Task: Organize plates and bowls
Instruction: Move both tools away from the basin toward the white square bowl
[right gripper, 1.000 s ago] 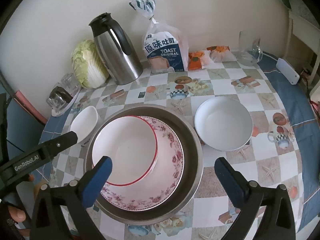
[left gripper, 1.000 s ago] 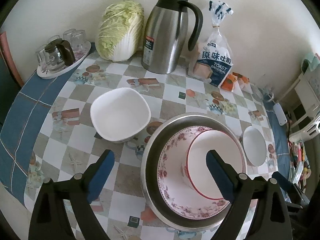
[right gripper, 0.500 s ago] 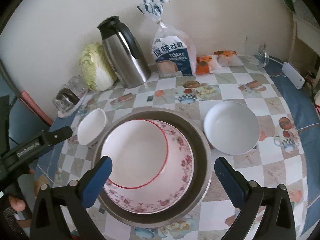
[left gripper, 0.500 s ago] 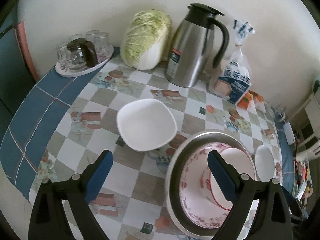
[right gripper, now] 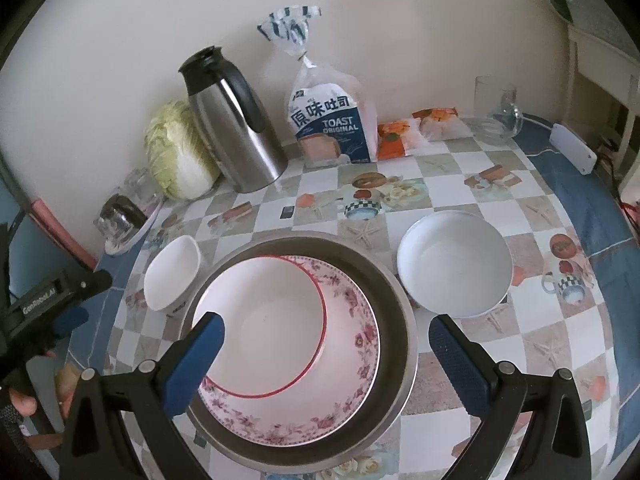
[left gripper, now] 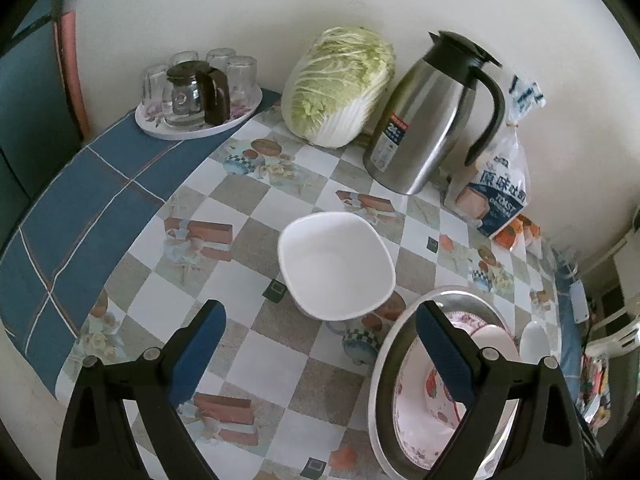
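A large steel bowl (right gripper: 404,312) holds a floral plate (right gripper: 352,364) with a red-rimmed white bowl (right gripper: 264,324) on it. A squarish white bowl (left gripper: 336,264) stands left of it; it also shows in the right wrist view (right gripper: 172,272). A round white bowl (right gripper: 456,264) stands to the right of the steel bowl. My left gripper (left gripper: 320,344) is open and empty, just short of the squarish bowl. My right gripper (right gripper: 326,352) is open and empty above the stacked dishes. The left gripper body (right gripper: 52,300) shows at the far left.
At the back by the wall stand a cabbage (left gripper: 340,84), a steel thermos jug (left gripper: 432,116), a toast bag (right gripper: 332,120), snack packets (right gripper: 400,136) and a tray of glasses (left gripper: 200,92). A glass (right gripper: 496,108) and a white box (right gripper: 572,148) lie at the right.
My left gripper has swung left, off the steel bowl and toward the squarish white bowl. My right gripper has drawn back slightly. Both stay open.
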`<action>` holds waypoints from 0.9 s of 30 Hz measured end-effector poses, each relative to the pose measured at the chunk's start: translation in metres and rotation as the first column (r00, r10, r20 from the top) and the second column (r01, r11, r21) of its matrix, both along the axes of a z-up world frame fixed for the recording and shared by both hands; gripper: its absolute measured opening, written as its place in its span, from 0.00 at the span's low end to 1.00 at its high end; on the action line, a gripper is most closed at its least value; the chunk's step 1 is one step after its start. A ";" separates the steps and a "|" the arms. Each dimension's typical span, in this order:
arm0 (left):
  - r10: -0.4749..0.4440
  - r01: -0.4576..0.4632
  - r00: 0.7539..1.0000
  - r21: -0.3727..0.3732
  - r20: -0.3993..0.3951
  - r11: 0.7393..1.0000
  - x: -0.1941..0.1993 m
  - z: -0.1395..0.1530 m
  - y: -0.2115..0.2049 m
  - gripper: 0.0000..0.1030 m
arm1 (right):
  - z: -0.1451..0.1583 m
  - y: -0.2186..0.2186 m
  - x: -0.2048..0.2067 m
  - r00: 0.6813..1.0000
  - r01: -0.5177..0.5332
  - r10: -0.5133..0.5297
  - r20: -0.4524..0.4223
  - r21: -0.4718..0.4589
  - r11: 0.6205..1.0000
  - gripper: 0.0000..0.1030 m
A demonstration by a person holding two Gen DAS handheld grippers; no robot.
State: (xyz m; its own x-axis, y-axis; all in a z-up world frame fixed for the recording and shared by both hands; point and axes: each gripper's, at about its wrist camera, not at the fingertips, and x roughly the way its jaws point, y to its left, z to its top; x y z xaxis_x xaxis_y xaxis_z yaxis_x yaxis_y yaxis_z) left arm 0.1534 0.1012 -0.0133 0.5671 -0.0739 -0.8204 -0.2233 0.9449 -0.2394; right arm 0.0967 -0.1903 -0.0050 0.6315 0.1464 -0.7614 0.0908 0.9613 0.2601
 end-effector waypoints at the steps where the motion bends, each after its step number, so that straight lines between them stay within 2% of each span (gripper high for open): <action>1: 0.006 -0.006 1.000 -0.006 0.001 1.000 0.001 0.000 0.003 0.93 | 0.001 0.002 0.000 1.000 -0.004 0.005 0.006 -0.008 1.000 1.00; 11: 0.067 -0.068 0.998 -0.116 -0.013 0.991 0.009 -0.016 0.039 0.93 | 0.005 0.014 0.009 0.998 -0.028 0.028 0.051 -0.006 1.000 1.00; 14: 0.084 -0.086 0.996 -0.152 -0.023 0.985 0.013 -0.021 0.049 0.93 | 0.003 0.024 0.019 0.998 -0.050 0.050 0.037 -0.004 0.999 1.00; 24: 0.158 -0.165 0.986 -0.155 -0.057 0.974 0.025 -0.041 0.077 0.93 | 0.023 0.071 0.055 0.991 -0.134 0.134 -0.007 0.017 0.991 1.00; 27: 0.171 -0.182 0.982 -0.174 -0.076 0.968 0.029 -0.050 0.083 0.93 | 0.032 0.085 0.067 0.988 -0.154 0.154 -0.015 -0.019 0.988 1.00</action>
